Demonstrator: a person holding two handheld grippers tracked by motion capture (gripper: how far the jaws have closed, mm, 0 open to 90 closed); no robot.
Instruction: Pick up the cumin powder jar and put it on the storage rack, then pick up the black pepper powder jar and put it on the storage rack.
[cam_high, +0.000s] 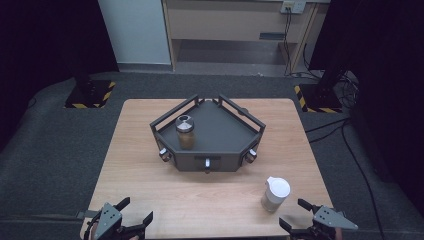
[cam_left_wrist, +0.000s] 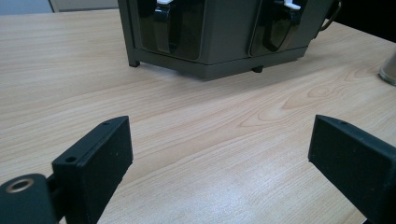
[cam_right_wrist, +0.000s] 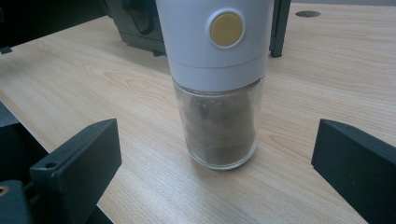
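Wood table (cam_high: 150, 195): dark rack (cam_high: 225, 132) centre, white-capped shaker (cam_high: 275, 194) upright.

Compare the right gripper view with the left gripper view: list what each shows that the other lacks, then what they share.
Right gripper view alone: the white-capped spice jar upright between the open jaws of the right hand-held gripper, with a yellow button on its cap. Left gripper view alone: the open left hand-held gripper over bare wood, and the rack's two front hooks. Shared: the wooden table and the dark corner rack.
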